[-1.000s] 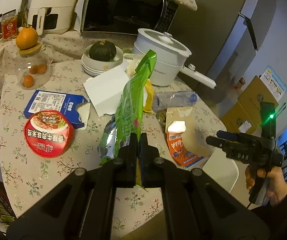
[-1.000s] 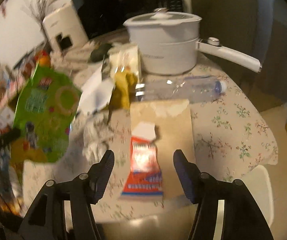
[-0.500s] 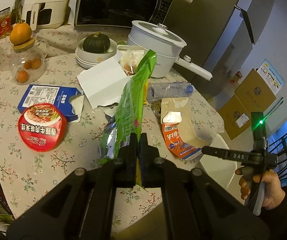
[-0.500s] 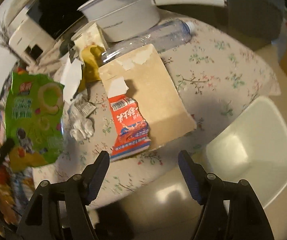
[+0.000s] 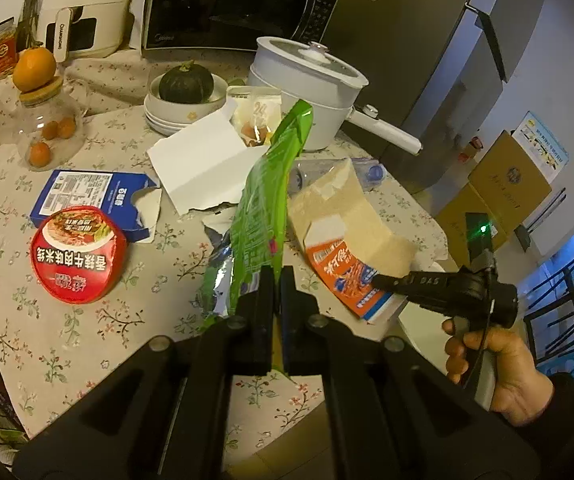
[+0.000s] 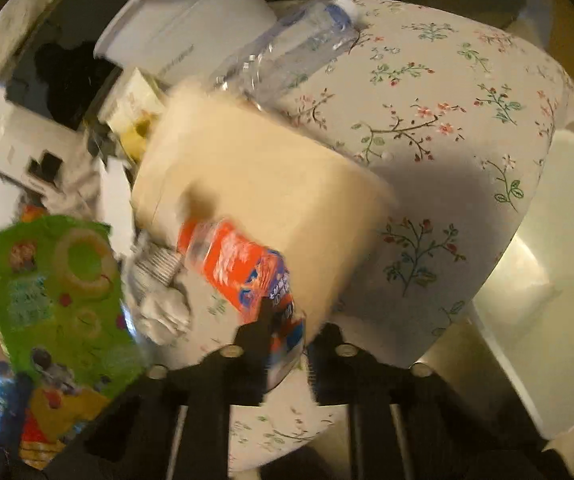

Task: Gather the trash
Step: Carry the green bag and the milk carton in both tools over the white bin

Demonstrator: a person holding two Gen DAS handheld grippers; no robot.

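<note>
My left gripper (image 5: 277,276) is shut on the lower edge of a green snack bag (image 5: 271,200), which stands upright above the floral table (image 5: 67,340); the bag (image 6: 59,292) also shows at the left of the right wrist view. A torn flat carton (image 5: 351,232), brown inside with an orange printed end, lies at the table's near right edge. My right gripper (image 6: 287,332) is shut on the orange end of that carton (image 6: 255,184), which tilts up and looks blurred. In the left wrist view the right gripper (image 5: 379,280), held by a hand, meets the carton's orange corner.
A red noodle bowl (image 5: 79,256), a torn blue box (image 5: 91,196) and white paper (image 5: 203,160) lie left of the bag. A white pot (image 5: 307,80) and a clear bottle (image 6: 291,52) sit behind the carton. Crumpled foil (image 6: 159,280) lies nearby. A white bin (image 6: 547,280) stands below the table edge.
My right gripper has rolled, come down to the table's edge and closed on the carton's orange end, which now lifts. The left gripper and its bag have hardly moved.
</note>
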